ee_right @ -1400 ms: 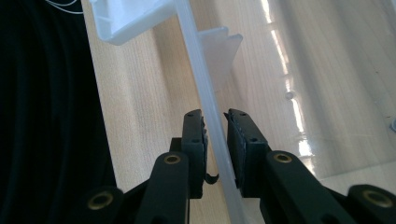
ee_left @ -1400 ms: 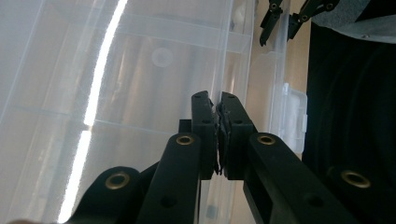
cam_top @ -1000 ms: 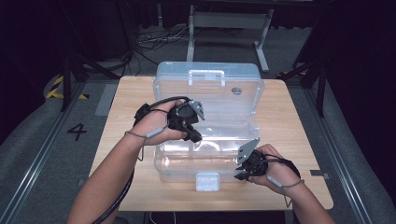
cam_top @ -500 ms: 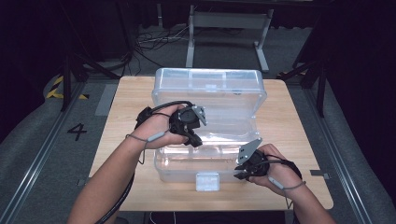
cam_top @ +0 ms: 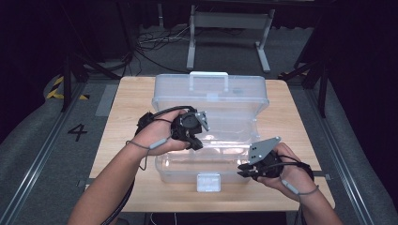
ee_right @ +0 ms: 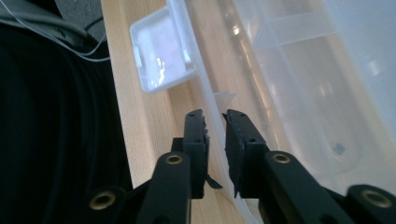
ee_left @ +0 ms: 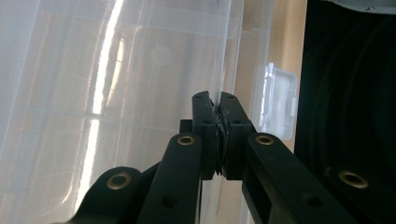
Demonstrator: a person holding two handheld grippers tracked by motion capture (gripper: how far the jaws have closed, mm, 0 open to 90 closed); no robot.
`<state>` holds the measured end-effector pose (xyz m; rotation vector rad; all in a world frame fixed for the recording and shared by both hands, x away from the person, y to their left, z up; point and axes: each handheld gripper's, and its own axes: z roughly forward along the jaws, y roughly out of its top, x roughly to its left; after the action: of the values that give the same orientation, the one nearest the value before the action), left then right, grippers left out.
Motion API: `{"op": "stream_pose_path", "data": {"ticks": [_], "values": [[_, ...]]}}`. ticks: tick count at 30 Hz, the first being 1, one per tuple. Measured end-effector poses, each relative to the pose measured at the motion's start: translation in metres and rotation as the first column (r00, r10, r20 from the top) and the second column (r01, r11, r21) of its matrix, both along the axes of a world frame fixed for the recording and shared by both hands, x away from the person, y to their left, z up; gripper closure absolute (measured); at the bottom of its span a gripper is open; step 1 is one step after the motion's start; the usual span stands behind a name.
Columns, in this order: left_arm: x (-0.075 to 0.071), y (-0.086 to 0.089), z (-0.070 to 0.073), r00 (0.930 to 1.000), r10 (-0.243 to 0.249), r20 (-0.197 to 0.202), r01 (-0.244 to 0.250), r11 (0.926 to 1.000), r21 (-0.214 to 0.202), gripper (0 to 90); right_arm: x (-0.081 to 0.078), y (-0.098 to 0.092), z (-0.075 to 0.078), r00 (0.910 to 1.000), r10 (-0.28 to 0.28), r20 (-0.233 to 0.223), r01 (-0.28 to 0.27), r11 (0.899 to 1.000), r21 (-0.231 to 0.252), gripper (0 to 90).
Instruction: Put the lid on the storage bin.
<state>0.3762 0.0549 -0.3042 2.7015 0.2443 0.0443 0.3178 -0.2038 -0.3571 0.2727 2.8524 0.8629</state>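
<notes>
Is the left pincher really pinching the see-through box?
Touching. In the left gripper view, the left gripper has its jaws pressed together on a thin clear edge of the box, with no gap showing at the pads.

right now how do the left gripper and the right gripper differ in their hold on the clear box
The left gripper has its jaws pressed shut on the edge of the raised lid; the right gripper straddles the front rim of the base with a small gap at its jaws, which have just been closing. In the high view the left sits over the middle of the clear box, the right at its front right corner. Both are black and hand-held.
</notes>
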Motion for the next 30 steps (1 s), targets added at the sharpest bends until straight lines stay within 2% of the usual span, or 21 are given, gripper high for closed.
{"op": "stream_pose_path", "data": {"ticks": [4,7,10,13,14,17,18,19,20,23,25,26,27,30], "values": [[0.000,0.001,0.000,1.0000,-0.003,0.003,0.003,1.0000,-0.003,87.2,0.001,-0.012,0.011,0.9996,-0.029,0.001,0.029,0.995,0.091,87.2],[-0.001,0.000,-0.001,1.0000,-0.003,0.006,0.003,1.0000,-0.004,87.1,0.002,-0.019,0.014,0.9987,-0.051,-0.001,0.050,0.990,0.135,88.5],[-0.001,0.000,-0.001,1.0000,-0.001,0.007,0.001,1.0000,-0.003,87.1,0.004,-0.026,0.018,0.9968,-0.079,-0.006,0.079,0.981,0.180,89.7],[-0.001,0.001,-0.001,1.0000,-0.001,0.007,0.002,1.0000,-0.002,87.2,0.007,-0.035,0.021,0.9923,-0.123,-0.013,0.122,0.960,0.253,90.0],[-0.001,0.001,-0.001,1.0000,-0.001,0.007,0.002,1.0000,-0.002,87.2,0.007,-0.035,0.021,0.9923,-0.123,-0.013,0.122,0.960,0.253,90.0],[-0.002,0.001,-0.001,0.9999,-0.004,0.012,0.004,1.0000,0.000,87.2,0.011,-0.043,0.023,0.9847,-0.174,-0.009,0.167,0.930,0.328,90.0],[-0.002,0.001,-0.001,0.9999,-0.004,0.012,0.004,1.0000,-0.001,87.2,0.012,-0.047,0.024,0.9805,-0.196,-0.004,0.185,0.915,0.358,90.0],[-0.002,0.001,-0.001,0.9999,-0.005,0.011,0.005,1.0000,-0.002,87.2,0.013,-0.049,0.025,0.9771,-0.213,-0.005,0.199,0.905,0.376,90.0],[-0.002,0.001,-0.002,1.0000,-0.002,0.009,0.002,1.0000,-0.006,87.2,0.014,-0.052,0.025,0.9737,-0.228,-0.002,0.211,0.897,0.388,90.0],[-0.002,0.002,-0.002,1.0000,-0.005,0.006,0.005,1.0000,-0.006,87.2,0.017,-0.060,0.026,0.9638,-0.266,-0.005,0.241,0.866,0.438,90.0],[-0.002,0.002,-0.002,1.0000,-0.004,0.007,0.004,1.0000,-0.004,87.2,0.020,-0.066,0.025,0.9555,-0.295,-0.012,0.264,0.836,0.481,90.0],[-0.003,0.002,-0.002,1.0000,-0.004,0.008,0.004,1.0000,-0.005,87.1,0.022,-0.068,0.025,0.9528,-0.303,-0.013,0.270,0.828,0.492,90.0],[-0.003,0.002,-0.002,1.0000,0.000,0.008,0.000,1.0000,-0.010,87.1,0.024,-0.071,0.024,0.9475,-0.319,-0.016,0.282,0.812,0.511,90.0],[-0.004,0.003,-0.003,0.9999,0.006,0.011,-0.006,0.9999,-0.015,87.1,0.027,-0.076,0.023,0.9392,-0.342,-0.030,0.302,0.782,0.545,90.0]]}}
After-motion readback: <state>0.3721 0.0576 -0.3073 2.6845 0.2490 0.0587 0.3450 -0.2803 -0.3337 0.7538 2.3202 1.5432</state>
